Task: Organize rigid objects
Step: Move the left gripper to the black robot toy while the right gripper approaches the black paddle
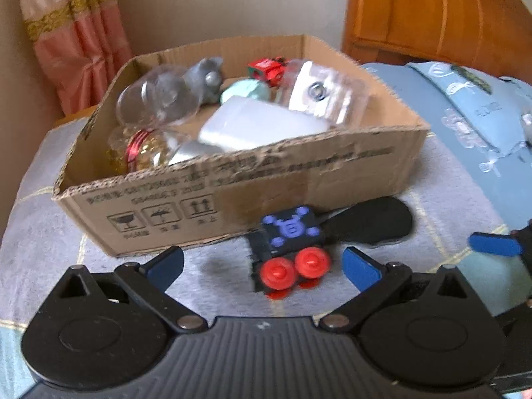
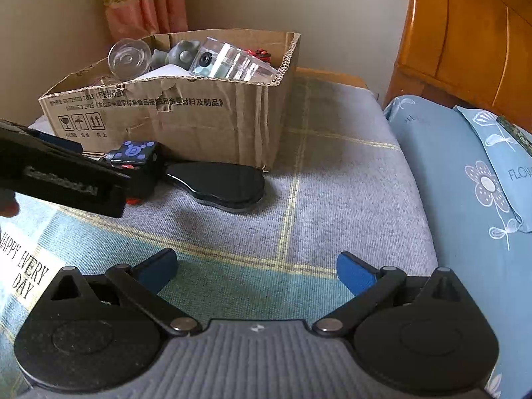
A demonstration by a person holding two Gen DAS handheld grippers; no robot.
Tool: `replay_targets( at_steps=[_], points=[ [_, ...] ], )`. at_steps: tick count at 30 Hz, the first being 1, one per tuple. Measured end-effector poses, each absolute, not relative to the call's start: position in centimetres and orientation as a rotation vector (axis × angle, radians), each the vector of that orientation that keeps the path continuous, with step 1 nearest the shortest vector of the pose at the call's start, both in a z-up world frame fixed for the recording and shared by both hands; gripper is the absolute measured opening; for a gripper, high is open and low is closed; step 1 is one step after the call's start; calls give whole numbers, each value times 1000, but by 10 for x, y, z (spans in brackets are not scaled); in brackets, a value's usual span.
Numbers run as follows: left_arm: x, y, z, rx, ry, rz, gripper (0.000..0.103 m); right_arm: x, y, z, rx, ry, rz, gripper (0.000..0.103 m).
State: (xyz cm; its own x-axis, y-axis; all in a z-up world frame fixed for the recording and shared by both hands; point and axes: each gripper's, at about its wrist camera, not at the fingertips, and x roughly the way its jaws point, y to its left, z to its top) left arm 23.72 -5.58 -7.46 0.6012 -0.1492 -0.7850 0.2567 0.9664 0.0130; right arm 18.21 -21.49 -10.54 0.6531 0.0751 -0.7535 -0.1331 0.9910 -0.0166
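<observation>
Corrugated brown cardboard forms the open box [image 1: 299,183] ahead of us, its top edges torn and ragged, with printed handling symbols on the near wall. It sits on a bed covered by a woven grey-and-blue checked blanket [image 2: 332,173]. Inside the box we see a jumble of rigid things: a clear round plastic piece [image 1: 156,96], a clear faceted case [image 1: 322,89], a smooth white block [image 1: 262,123], a grey rounded figure [image 1: 206,76], a small red toy [image 1: 267,68] and a shiny red-and-gold item [image 1: 139,149].

Just in front of the box's near wall, on the blanket, stands a small black toy block [image 1: 289,242] with purple raised dots on top and two red round knobs on its front. Just beside it lies a flat, glossy black paddle-shaped object [image 2: 219,183].

Our left gripper [image 1: 262,266] is spread wide, its blue padded fingers [image 1: 360,269] on either side of the toy block without touching it. Our right gripper [image 2: 256,271] is also spread wide, holding nothing, over bare blanket well short of the paddle shape.

To the right lie pale blue pillows [image 2: 465,179] with a white flower print, before an orange varnished wooden headboard [image 2: 465,33]. A pink curtain [image 1: 76,40] hangs behind.
</observation>
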Motion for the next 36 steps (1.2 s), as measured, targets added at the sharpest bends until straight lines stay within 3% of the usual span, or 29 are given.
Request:
replay_targets(
  at_steps=[19,36],
  points=[
    [229,24,-77,43,910,-57,102,226,-179,-110,-65,809,126,103],
    [226,31,-85,27,928,-71,102,216,-192,-116,-51,746,98,103]
  ],
)
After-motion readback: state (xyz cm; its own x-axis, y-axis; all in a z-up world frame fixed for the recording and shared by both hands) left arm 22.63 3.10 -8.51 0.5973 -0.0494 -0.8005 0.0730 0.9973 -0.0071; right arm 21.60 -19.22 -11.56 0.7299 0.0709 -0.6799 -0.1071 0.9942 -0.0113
